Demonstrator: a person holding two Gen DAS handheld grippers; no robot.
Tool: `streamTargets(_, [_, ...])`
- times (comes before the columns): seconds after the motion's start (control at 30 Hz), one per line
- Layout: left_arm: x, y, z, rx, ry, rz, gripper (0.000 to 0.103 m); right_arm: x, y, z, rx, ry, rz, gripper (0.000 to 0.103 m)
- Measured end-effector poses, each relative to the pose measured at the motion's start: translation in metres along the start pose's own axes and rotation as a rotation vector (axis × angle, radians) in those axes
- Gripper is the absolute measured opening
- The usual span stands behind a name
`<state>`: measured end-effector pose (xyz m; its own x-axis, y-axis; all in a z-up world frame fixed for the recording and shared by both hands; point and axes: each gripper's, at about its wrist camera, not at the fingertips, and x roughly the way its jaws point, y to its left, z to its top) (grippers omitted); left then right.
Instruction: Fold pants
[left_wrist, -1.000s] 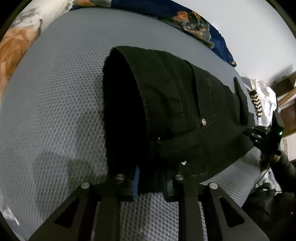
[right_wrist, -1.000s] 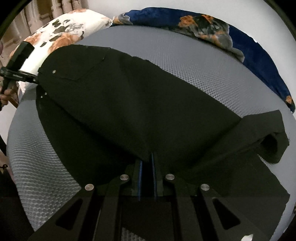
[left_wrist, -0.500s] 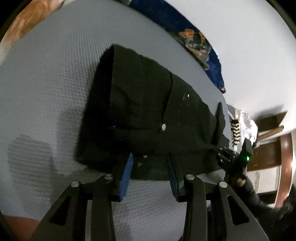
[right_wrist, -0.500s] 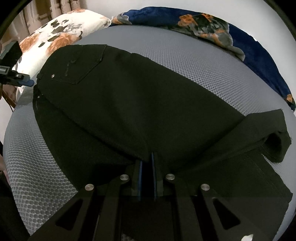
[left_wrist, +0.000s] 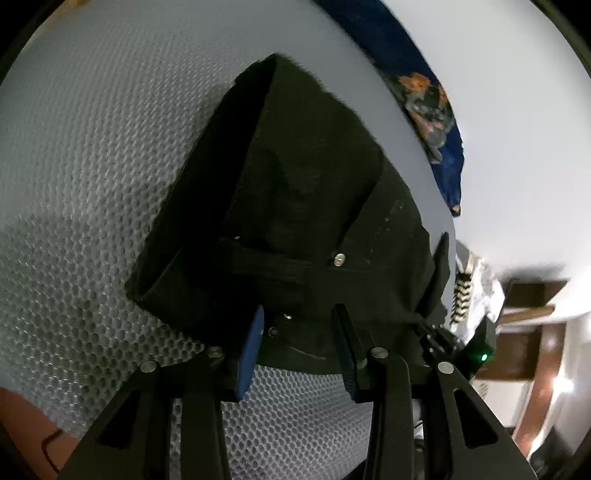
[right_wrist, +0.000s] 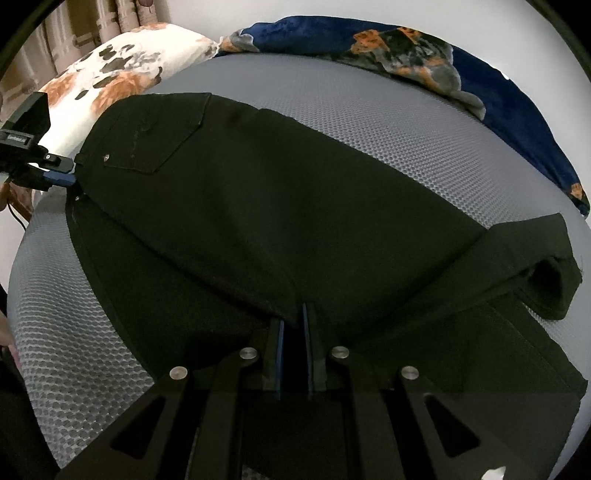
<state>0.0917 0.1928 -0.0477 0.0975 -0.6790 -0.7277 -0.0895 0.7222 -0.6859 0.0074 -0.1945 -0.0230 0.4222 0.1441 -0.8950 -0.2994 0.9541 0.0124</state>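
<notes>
- We see black pants spread across a grey mesh mattress, folded lengthwise with one leg lying over the other.
- Our left gripper sits at the waistband, its blue-padded jaws spread wide and holding nothing; the cloth lies between and just past the fingertips.
- Our right gripper is pinched narrow on a fold of the pants near the middle of the leg.
- From the right wrist view, the back pocket faces up near the left gripper, and the hems curl at the far right.
- A floral pillow and a dark blue blanket lie at the mattress's far edge.
</notes>
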Motion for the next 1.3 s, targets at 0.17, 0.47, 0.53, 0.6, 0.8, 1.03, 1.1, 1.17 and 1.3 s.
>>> streamTargets(0.17, [0.003,0.017,0.004,-0.091,-0.007,-0.019,0.039,0.0,0.0,-0.001,0.012,-0.004,0.003,0.008])
streamTargets(0.47, [0.0,0.008,0.02,-0.076,-0.044,0.036,0.028,-0.015,0.004,-0.001,-0.021,-0.019,0.0,0.008])
streamTargets(0.53, [-0.006,-0.004,0.022,0.0,-0.056,0.071,0.027,-0.027,0.009,-0.001,-0.032,-0.024,0.012,0.008])
streamTargets(0.6, [-0.011,-0.012,0.026,0.066,-0.053,0.107,0.026,-0.037,0.016,-0.003,-0.039,-0.022,0.032,0.007])
streamTargets(0.8, [-0.001,-0.012,0.031,0.195,0.007,0.258,0.026,-0.038,0.051,-0.026,-0.097,0.059,0.112,0.007])
streamTargets(1.03, [-0.002,-0.017,0.024,0.253,0.018,0.268,0.026,-0.033,0.058,-0.04,-0.085,0.1,0.129,0.007])
streamTargets(1.1, [0.002,-0.016,0.021,0.277,0.011,0.288,0.026,-0.033,0.057,-0.041,-0.083,0.101,0.132,0.007])
streamTargets(1.17, [0.006,-0.015,0.021,0.287,-0.004,0.303,0.026,-0.019,0.057,-0.042,-0.078,0.125,0.13,0.007])
streamTargets(1.3, [0.004,-0.016,0.017,0.288,-0.025,0.323,0.028,-0.01,0.058,-0.038,-0.075,0.136,0.127,0.008])
